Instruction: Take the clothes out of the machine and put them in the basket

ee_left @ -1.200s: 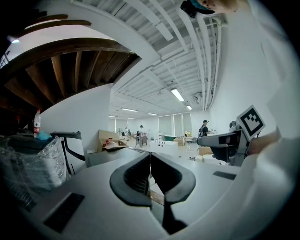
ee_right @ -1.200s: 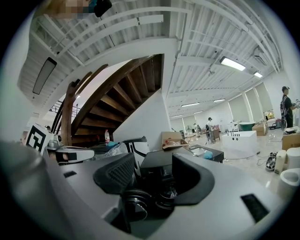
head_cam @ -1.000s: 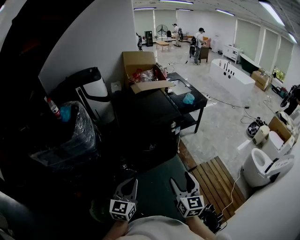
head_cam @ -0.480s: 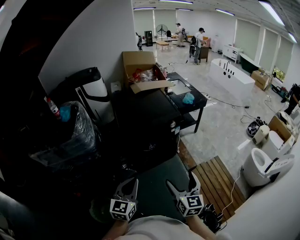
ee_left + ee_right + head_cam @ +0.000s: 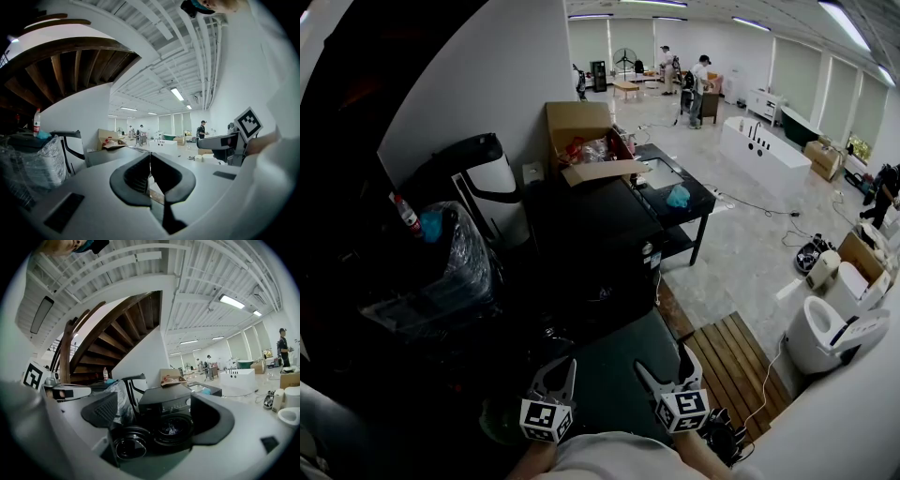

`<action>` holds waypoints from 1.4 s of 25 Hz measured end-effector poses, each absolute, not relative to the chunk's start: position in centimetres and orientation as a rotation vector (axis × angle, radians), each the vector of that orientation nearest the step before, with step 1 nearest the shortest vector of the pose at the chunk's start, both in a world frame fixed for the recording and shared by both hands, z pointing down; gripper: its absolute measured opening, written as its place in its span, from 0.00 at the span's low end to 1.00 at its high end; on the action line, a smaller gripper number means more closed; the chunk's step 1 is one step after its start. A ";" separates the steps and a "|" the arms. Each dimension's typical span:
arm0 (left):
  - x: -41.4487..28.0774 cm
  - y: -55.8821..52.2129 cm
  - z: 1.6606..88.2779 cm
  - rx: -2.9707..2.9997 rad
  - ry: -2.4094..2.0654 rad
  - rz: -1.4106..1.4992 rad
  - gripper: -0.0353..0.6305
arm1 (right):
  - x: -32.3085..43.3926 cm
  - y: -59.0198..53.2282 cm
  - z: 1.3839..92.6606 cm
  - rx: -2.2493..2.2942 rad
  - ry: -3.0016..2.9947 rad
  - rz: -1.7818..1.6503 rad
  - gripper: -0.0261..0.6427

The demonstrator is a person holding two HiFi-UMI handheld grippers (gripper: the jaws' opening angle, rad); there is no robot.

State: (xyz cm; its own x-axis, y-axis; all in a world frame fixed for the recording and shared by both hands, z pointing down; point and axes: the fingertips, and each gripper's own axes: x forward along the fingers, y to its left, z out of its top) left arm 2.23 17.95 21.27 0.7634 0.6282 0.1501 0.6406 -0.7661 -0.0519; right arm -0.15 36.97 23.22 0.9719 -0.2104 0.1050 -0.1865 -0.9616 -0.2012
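At the far left, under the stairs, lies a heap under clear plastic with a bottle beside it. It cannot be told whether this heap is the basket, and no other basket shows clearly.

Next comes the left claw. It is pressed together and holds nothing.

In the middle stands the black machine. The right gripper view shows its round door swung open to the left. The clothes are still inside the drum, a pale bundle in a dark hole.

The right claw has just been opening. Its jaws now stand spread wide with nothing between them, well apart from the drum. To its right, wooden boards lie on the floor.

So the taking out is probably not yet started, and several things could go wrong:
- The open door stands just beside the drum, so a reach that drifts left may knock the claw against it.
- The drum is dark, so the claw may pinch only a corner of the bundle. Then a piece may catch on the rim or drop to the floor.
- The left claw must spread before it can help.
- Since the basket is unclear, the person may carry the clothes to the wrong place.
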 end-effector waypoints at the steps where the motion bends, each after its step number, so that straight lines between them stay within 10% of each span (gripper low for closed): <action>1: 2.2 17.8 21.3 -2.859 -1.025 -0.191 0.08 | -0.2 37.0 23.3 -2.929 0.296 -0.190 0.75; 35: 21.2 15.0 23.1 -2.838 -1.129 -0.272 0.08 | 17.2 35.4 23.7 -2.955 0.162 -0.258 0.75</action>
